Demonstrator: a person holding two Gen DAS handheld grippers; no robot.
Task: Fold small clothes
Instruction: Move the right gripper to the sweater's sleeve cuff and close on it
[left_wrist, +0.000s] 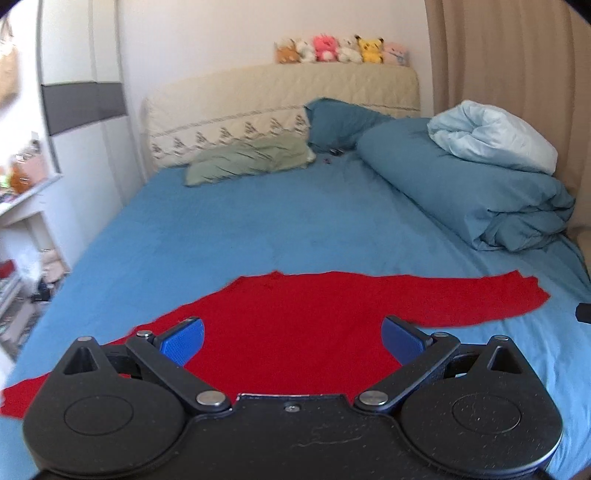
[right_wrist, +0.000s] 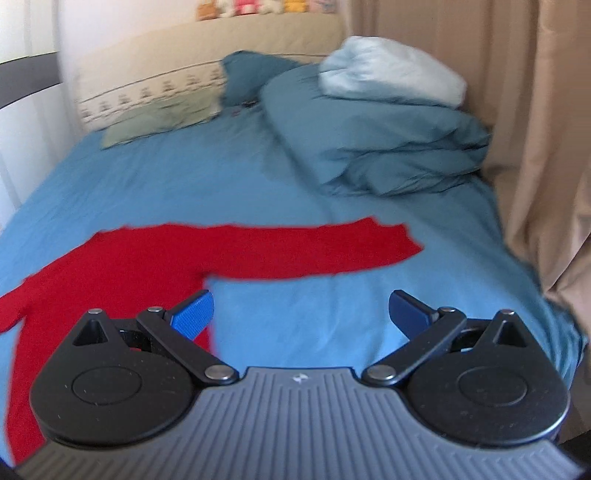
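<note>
Nearest my left camera, the left gripper (left_wrist: 291, 341) hangs with its jaws spread wide and holding nothing, over the body of the red top (left_wrist: 295, 332). That garment lies flat on the bed (left_wrist: 240, 229), sleeves stretched out toward 9 and 3 o'clock. On my right camera, the right gripper (right_wrist: 301, 314) is spread just as wide and empty, over bare sheet, with the right sleeve (right_wrist: 332, 251) at 12 o'clock and the body at 9. I judge the top light, limp and a little grippy, likely knit; it will sag and drag, not slide. I would pinch the sleeve at its cuff and the body at a shoulder or hem edge, taking both layers. A rolled duvet (left_wrist: 461, 184) lies well apart at 2 o'clock.
</note>
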